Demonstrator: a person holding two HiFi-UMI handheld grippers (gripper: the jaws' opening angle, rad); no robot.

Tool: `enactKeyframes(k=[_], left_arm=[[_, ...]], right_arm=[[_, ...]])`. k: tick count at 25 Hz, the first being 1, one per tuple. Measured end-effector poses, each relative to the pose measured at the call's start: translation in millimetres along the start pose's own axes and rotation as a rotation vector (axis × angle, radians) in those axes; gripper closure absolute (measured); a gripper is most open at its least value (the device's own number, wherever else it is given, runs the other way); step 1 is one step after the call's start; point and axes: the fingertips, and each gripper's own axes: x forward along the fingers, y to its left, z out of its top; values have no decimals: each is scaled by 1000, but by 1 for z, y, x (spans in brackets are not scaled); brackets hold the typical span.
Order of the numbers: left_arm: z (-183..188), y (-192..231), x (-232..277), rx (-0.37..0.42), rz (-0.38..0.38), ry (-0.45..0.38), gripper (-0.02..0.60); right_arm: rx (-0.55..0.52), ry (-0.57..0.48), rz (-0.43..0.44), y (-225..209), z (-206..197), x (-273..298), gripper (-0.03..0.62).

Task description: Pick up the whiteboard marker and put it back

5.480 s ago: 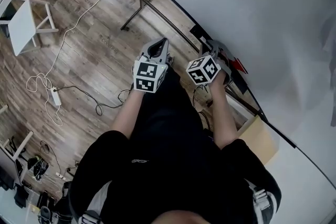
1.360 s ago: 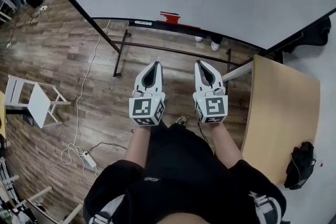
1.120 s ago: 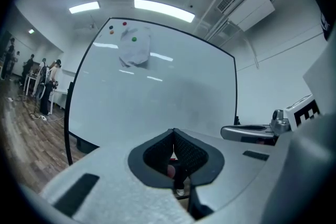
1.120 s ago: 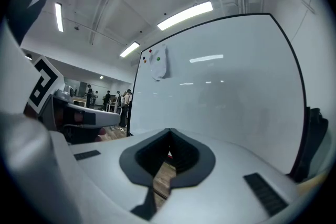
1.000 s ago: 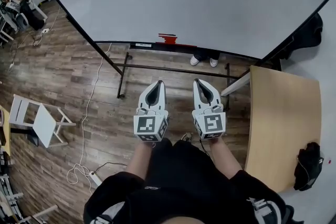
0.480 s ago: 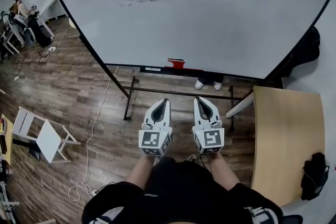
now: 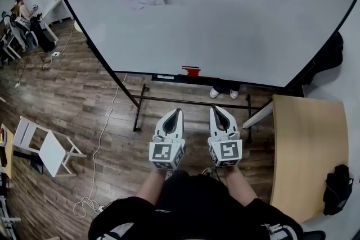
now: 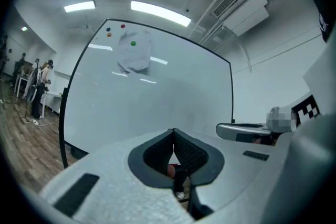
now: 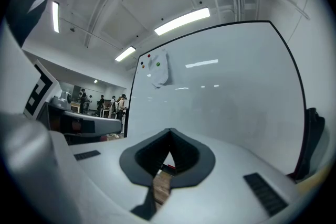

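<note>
A big whiteboard (image 7: 225, 14) on a stand fills the far side. On its bottom ledge sits a small red thing (image 7: 191, 71), too small to tell whether it is the marker; it shows red through the jaw gap (image 8: 170, 169) in the left gripper view. My left gripper (image 7: 177, 112) and right gripper (image 7: 214, 109) are held side by side, level, pointing at the board and well short of the ledge. Both are shut with nothing between the jaws, as seen for the left gripper (image 8: 174, 131) and the right gripper (image 9: 169, 131) in their own views.
A wooden table (image 7: 306, 149) stands at the right with a black item (image 7: 336, 188) on it. White chairs (image 7: 48, 146) and a cable (image 7: 104, 132) lie on the floor at left. The board's stand bar (image 7: 191, 101) crosses ahead; someone's shoes (image 7: 224, 93) show behind it.
The person has turned to face the whiteboard and the view has lifted, bringing its upper part and magnets into sight. Both grippers stay shut side by side, hardly moving in the last half second.
</note>
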Motion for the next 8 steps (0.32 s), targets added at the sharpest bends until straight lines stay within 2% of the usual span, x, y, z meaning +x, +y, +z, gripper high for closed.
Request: enactKeyframes(k=[8], left_arm=[[3, -10, 6, -13, -18, -13, 575]], right_arm=[[-6, 4, 5, -2, -2, -2, 592]])
